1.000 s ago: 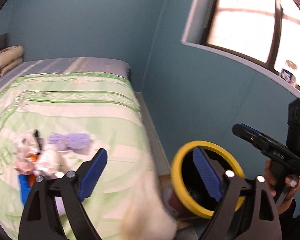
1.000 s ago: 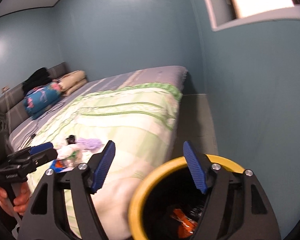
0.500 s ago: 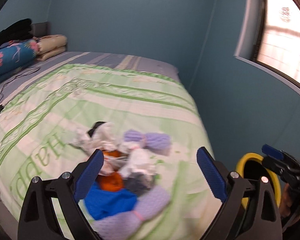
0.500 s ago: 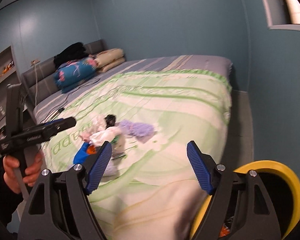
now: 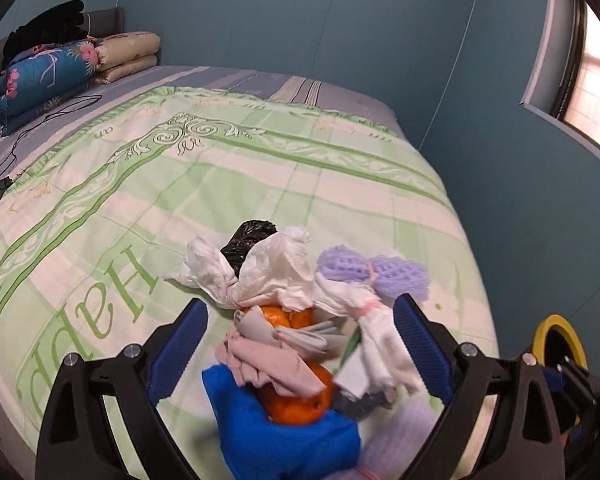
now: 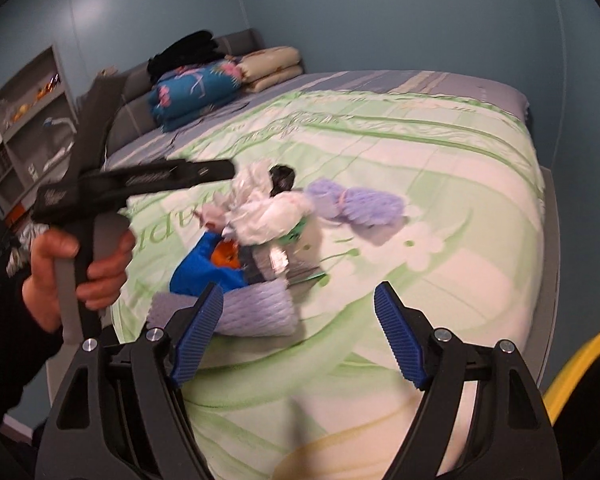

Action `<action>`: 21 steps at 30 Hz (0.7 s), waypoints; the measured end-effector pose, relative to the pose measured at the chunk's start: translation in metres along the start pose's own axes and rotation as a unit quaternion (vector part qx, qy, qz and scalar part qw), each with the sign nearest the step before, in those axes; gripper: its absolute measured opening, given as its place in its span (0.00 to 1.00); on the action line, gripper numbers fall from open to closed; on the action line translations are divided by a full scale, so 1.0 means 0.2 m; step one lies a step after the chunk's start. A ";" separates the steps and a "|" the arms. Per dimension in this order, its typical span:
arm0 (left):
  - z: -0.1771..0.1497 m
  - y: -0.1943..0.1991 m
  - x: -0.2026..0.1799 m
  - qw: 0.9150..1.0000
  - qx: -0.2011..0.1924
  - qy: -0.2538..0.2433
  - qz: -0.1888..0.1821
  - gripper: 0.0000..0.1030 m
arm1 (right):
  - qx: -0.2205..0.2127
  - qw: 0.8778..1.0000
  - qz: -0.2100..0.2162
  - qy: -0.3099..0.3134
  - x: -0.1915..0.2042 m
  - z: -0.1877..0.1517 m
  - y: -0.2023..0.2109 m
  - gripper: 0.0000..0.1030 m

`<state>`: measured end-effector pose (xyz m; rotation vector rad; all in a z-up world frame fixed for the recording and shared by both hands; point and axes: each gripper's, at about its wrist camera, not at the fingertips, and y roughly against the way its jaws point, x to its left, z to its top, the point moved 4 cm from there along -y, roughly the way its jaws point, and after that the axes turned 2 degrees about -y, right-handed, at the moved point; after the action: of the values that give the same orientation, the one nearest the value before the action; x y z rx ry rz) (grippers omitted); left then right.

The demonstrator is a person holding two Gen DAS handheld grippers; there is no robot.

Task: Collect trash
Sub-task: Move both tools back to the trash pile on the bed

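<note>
Left gripper [image 5: 300,344] jaws wide, straddling trash pile [image 5: 288,320] on bed [image 5: 260,184], nothing pinched. Right gripper [image 6: 298,332] jaws apart, empty, near pile. Yellow bin [image 5: 556,344] beside bed for drop.

Both claws swung from bin [image 5: 556,344] — over trash pile [image 5: 292,320].

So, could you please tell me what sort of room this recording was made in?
Most likely a bedroom in a home: a wide bed under a green patterned cover, folded quilts stacked at its head, and a wall shelf beside it.
</note>
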<state>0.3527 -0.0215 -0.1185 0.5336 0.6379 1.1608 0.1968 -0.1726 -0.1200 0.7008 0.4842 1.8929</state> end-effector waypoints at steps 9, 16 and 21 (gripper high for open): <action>0.03 -0.17 0.04 1.000 0.027 0.005 0.010 0.88 | 0.042 0.999 0.021 0.021 0.06 -0.05 -0.19 0.72; 0.04 -0.26 0.06 0.999 0.042 0.004 0.018 0.88 | 0.071 0.997 0.028 0.022 0.09 -0.06 -0.32 0.72; 0.02 -0.33 0.09 0.998 0.056 0.015 0.022 0.85 | 0.089 0.995 0.032 0.012 0.10 -0.08 -0.38 0.72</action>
<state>0.4043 -0.0244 -0.1629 0.6292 0.7223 1.1818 0.2316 -0.1231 -0.1737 0.8192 0.6586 1.9360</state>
